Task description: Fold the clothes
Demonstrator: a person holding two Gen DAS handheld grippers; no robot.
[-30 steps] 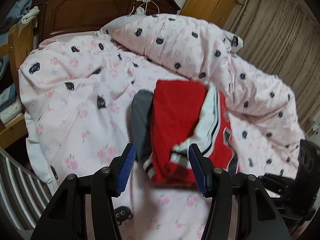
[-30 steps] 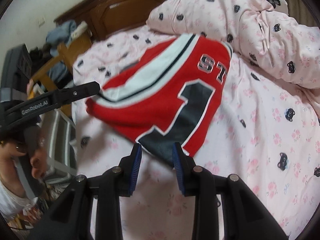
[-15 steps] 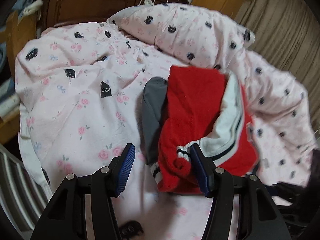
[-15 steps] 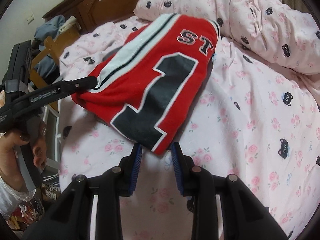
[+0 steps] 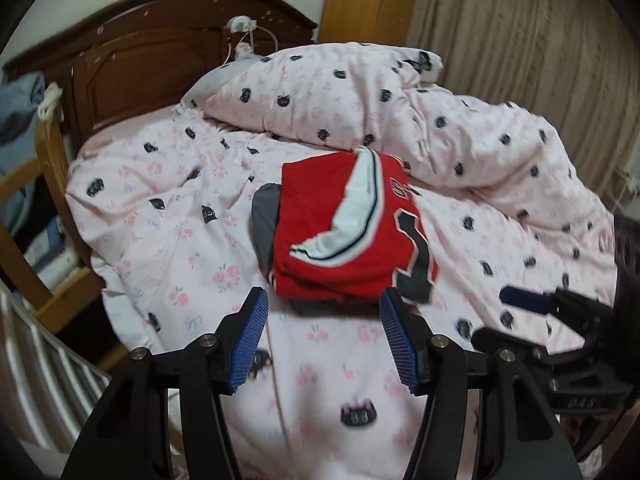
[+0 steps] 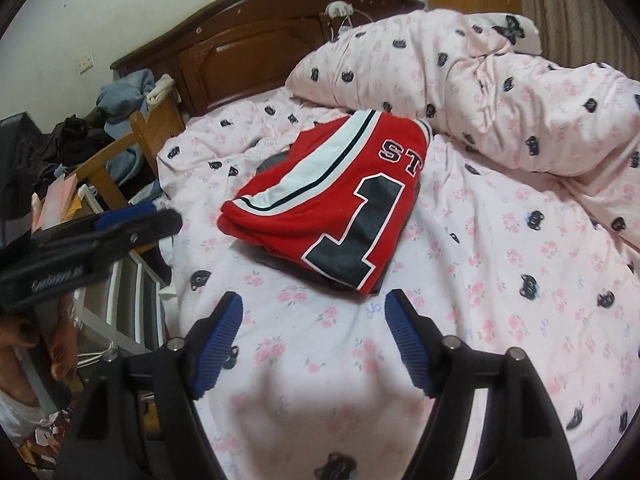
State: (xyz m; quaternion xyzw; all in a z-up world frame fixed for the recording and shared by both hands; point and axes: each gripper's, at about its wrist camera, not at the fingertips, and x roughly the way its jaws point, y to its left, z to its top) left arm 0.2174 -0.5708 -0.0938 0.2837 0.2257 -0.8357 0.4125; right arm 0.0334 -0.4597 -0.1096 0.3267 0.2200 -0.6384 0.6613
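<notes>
A folded red jersey (image 5: 348, 240) with a white stripe and a black number 1 lies on the pink bed sheet (image 5: 168, 240), on top of a grey garment (image 5: 264, 224). My left gripper (image 5: 322, 332) hovers just in front of the jersey's near edge, open, with nothing between its blue pads. In the right wrist view the jersey (image 6: 332, 204) lies flat beyond my right gripper (image 6: 314, 332), whose jaws are opening with only sheet between them. Each gripper shows in the other's view: the right gripper (image 5: 524, 298) at the right, the left gripper (image 6: 120, 220) at the left, held by a hand (image 6: 60, 352).
A bunched pink duvet (image 6: 500, 92) fills the far right of the bed. A dark wooden headboard (image 5: 160, 56) stands behind. A wooden chair (image 6: 132, 148) piled with clothes and a white rack (image 6: 128, 304) stand off the bed's left side. Brown curtains (image 5: 520, 32) hang at the right.
The right gripper has let go of the jersey's corner and spread wide. Both grippers have pulled back and up, and the jersey now rests flat on the grey garment.
</notes>
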